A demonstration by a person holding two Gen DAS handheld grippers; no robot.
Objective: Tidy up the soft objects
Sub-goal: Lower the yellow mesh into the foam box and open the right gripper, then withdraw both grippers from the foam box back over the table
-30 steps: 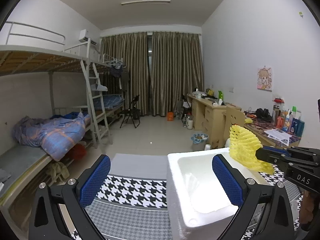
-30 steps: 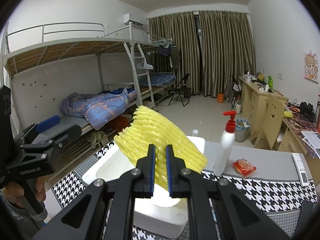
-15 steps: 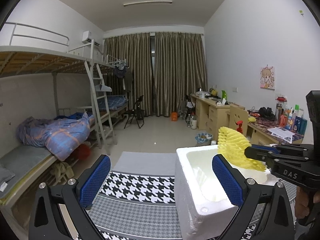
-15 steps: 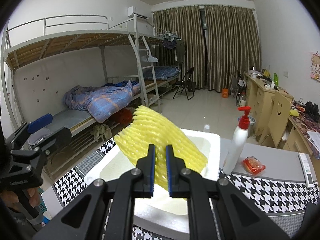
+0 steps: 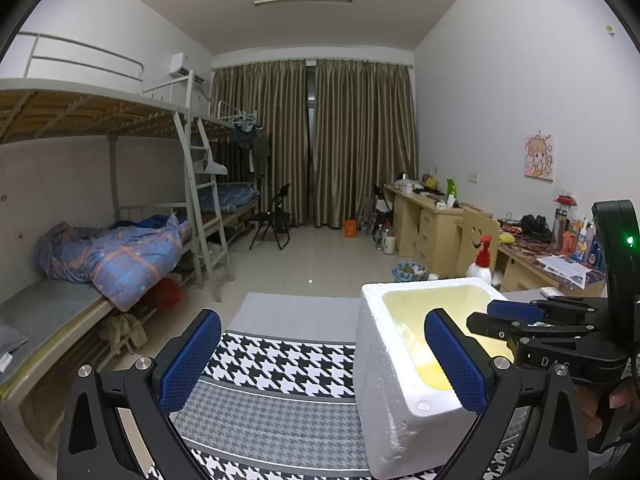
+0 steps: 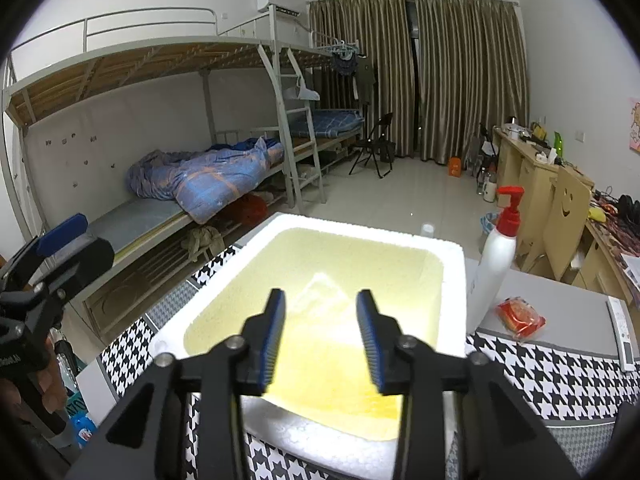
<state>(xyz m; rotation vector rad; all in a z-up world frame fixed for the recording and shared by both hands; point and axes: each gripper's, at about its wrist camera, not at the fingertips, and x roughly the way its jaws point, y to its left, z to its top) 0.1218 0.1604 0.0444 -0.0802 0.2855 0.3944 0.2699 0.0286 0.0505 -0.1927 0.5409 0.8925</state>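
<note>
A white foam box (image 6: 454, 280) stands on the houndstooth table cover. My right gripper (image 6: 320, 320) hangs over its inside with the jaws opening and nothing between the pads. The yellow foam net (image 6: 332, 384) lies as a blurred yellow patch on the box floor below the fingers, apart from them. In the left wrist view the box (image 5: 384, 360) is at lower right, the yellow net (image 5: 430, 372) shows inside it, and the right gripper (image 5: 492, 318) reaches in from the right. My left gripper (image 5: 320, 340) is open wide and holds nothing, just left of the box.
A white pump bottle with a red top (image 6: 496, 256) stands right behind the box. A red packet (image 6: 520, 316) and a remote (image 6: 622, 332) lie to its right. The houndstooth cover (image 5: 280, 360) lies left of the box. Bunk beds line the left wall.
The right gripper was shut on the yellow foam net above the box; its jaws have parted and the net has dropped into the box. The left gripper has hardly moved.
</note>
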